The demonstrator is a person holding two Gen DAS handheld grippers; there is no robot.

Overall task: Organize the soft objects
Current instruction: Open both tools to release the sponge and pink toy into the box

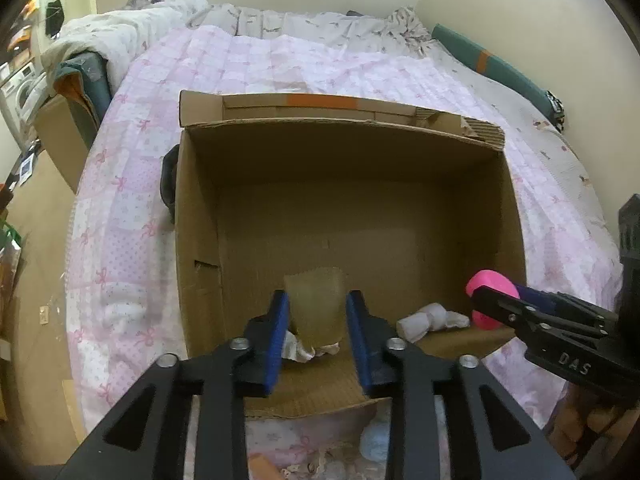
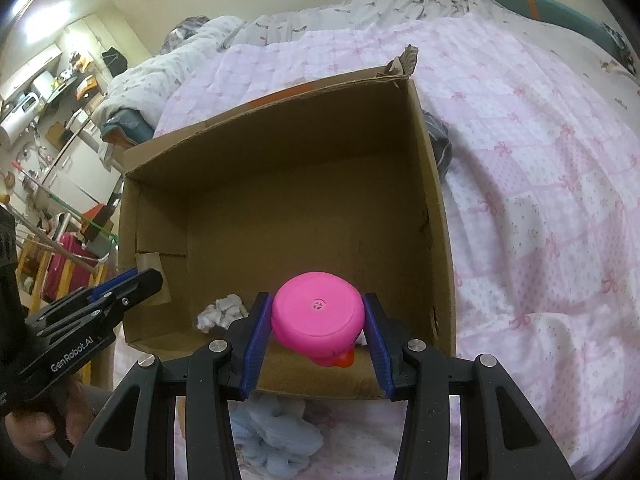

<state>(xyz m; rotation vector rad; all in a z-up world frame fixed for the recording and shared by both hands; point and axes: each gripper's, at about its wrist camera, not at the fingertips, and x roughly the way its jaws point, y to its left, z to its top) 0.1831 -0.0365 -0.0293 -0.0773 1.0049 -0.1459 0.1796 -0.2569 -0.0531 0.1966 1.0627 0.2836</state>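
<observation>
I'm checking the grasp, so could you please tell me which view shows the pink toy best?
The right wrist view: the pink toy sits centred between the right gripper fingers, over the cardboard box. The left wrist view shows only its edge behind that gripper.

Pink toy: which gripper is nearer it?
Right. The right gripper holds the pink toy between its fingers; the left gripper sits beside it, over the box's near-left side.

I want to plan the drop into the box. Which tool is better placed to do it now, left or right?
Probably right. The right tool already holds the pink toy over the cardboard box. The left tool grips only a cardboard flap.
</observation>
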